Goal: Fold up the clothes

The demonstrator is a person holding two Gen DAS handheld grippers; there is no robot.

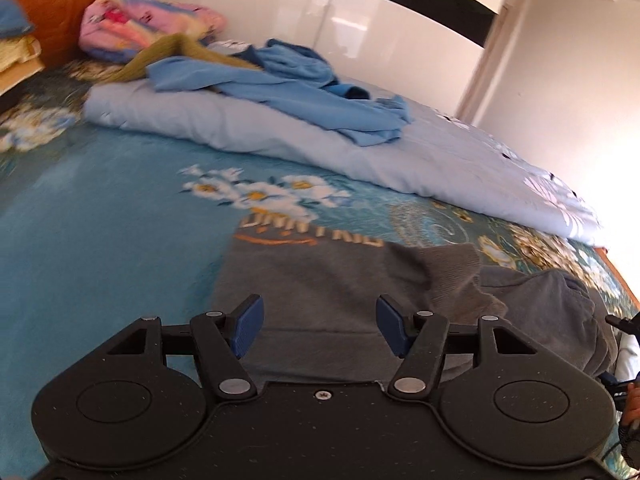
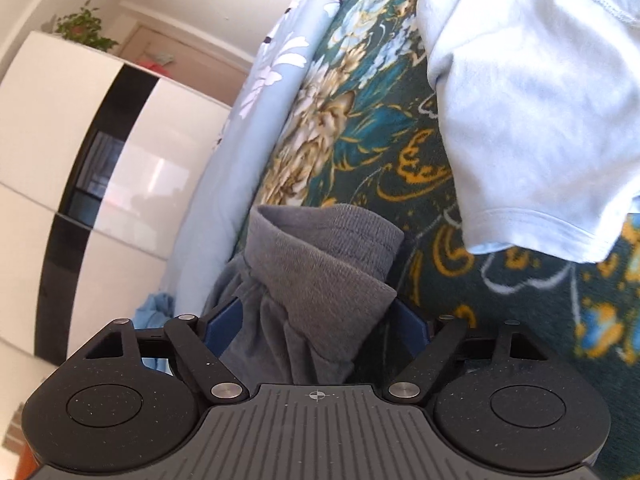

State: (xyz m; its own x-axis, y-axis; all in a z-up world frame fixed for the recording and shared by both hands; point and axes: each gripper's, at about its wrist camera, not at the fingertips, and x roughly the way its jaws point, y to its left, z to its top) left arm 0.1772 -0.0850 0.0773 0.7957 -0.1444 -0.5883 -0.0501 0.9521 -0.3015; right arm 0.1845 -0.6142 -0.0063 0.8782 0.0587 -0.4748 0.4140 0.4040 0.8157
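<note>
A grey sweatshirt (image 1: 328, 280) with pale lettering and an orange arrow lies on the teal flowered bedspread (image 1: 100, 232), partly folded. My left gripper (image 1: 320, 320) hovers over its near part, open and empty. One ribbed grey cuff (image 1: 452, 276) lies across the body. In the right wrist view, my right gripper (image 2: 316, 316) has its blue fingers (image 2: 224, 320) on either side of the bunched grey sleeve, with the ribbed cuff (image 2: 324, 252) sticking out beyond them. The jaws stand fairly wide around the cloth.
A rolled light blue duvet (image 1: 360, 152) lies across the bed with a pile of blue clothes (image 1: 288, 80) on it. A pink bundle (image 1: 136, 24) sits by the orange headboard. A pale blue T-shirt (image 2: 532, 100) lies right of the sleeve. A white wardrobe (image 2: 80, 140) stands behind.
</note>
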